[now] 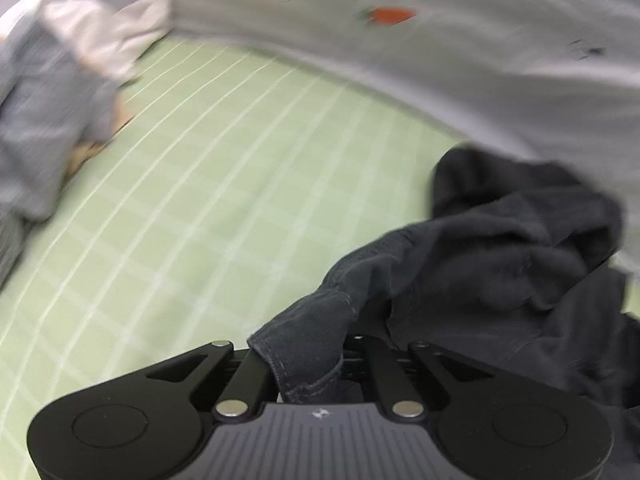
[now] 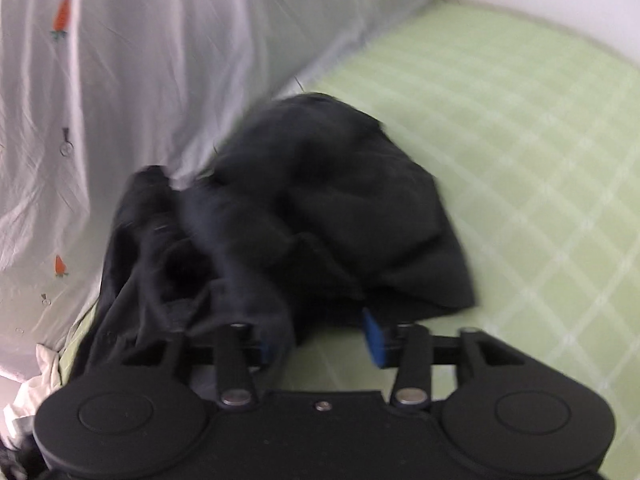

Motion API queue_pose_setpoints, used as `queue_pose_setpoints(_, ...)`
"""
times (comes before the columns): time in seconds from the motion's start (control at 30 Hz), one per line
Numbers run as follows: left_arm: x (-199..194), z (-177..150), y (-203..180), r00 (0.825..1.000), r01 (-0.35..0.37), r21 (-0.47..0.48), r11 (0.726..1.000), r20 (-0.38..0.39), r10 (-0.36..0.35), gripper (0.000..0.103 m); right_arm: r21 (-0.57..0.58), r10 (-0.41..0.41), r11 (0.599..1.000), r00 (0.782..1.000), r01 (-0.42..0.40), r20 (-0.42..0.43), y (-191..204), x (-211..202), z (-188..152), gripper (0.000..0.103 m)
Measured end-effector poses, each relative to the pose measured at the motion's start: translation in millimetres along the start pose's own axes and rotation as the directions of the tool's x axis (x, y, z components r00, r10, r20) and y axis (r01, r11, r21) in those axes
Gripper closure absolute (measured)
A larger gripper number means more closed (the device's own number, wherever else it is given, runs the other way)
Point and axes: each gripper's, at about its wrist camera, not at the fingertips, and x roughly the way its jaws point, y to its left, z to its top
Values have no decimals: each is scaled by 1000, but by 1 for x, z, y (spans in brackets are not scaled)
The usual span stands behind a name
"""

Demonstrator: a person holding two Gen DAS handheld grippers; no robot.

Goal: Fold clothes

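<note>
While the left gripper (image 1: 310,364) is clenching a hem edge of the dark garment (image 1: 500,248), the right gripper (image 2: 320,344) is sitting released, blue pads (image 2: 374,338) apart, at the garment's near edge.

Garment is lying bunched on the green checked sheet (image 1: 192,184), near the white carrot-print fabric (image 1: 440,40) on the far side. Risk, judging from this: only one hem corner is pinched, so pulling is likely dragging the whole heap or slipping the hem out; right pads could be closing on several layers at once, locking wrinkles in. Long axis: cannot tell cleanly, too crumpled; heap seems running near-to-far, slanting toward the print fabric. A grey clothes pile (image 1: 44,120) is waiting far left.
</note>
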Motion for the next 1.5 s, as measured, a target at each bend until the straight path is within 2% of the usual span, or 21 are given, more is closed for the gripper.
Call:
queue_pose_setpoints(0.1, -1, -14, 26, 999, 16, -29, 999, -48, -18, 96, 32, -10, 999, 1000, 11, -27, -2, -5, -8, 43)
queue_pose_setpoints(0.13, 1, -16, 25, 998, 15, -14, 1000, -57, -16, 96, 18, -25, 1000, 999, 25, -23, -1, -11, -8, 42)
queue_pose_setpoints(0.23, 8, -22, 18, 998, -20, 67, 998, -62, 24, 93, -30, -68, 997, 998, 68, -8, 4, -27, -7, 32)
queue_pose_setpoints(0.37, 9, -21, 23, 998, -12, 47, 999, -58, 15, 93, -167, -137, 976, 990, 141, 40, 15, -40, 1, 19)
queue_pose_setpoints(0.67, 8, -17, 16, 996, -72, 54, 996, -44, 74, 94, -208, -137, 971, 989, 121, -63, -3, -38, 18, 17)
queue_pose_setpoints(0.77, 8, -16, 13, 995, -92, 60, 994, -40, 94, 94, -155, -111, 984, 987, 93, -115, -12, -32, 20, 17)
queue_pose_setpoints(0.9, 10, -14, 5, 991, -120, 109, 987, -40, 125, 94, -152, -106, 985, 985, 86, -134, -14, -37, 22, 17)
queue_pose_setpoints(1.1, 10, -14, 0, 989, -140, 154, 978, -33, 147, 93, -224, -134, 968, 986, 109, -100, -8, -61, 24, 17)
queue_pose_setpoints(1.23, 10, -13, 2, 988, -147, 141, 979, -27, 152, 92, -224, -202, 954, 979, 197, 1, -10, -79, 40, 15)
queue_pose_setpoints(1.33, 11, -10, 2, 988, -151, 147, 978, -22, 156, 92, -190, -204, 959, 978, 208, 41, -15, -79, 60, 13)
queue_pose_setpoints(1.43, 14, -6, 3, 987, -153, 154, 976, -21, 158, 92, -224, -239, 942, 969, 248, 69, -10, -62, 79, 13)
queue_pose_setpoints(1.5, 16, -1, 4, 987, -152, 148, 977, -24, 157, 92, -242, -229, 939, 970, 243, 85, -3, -47, 93, 13)
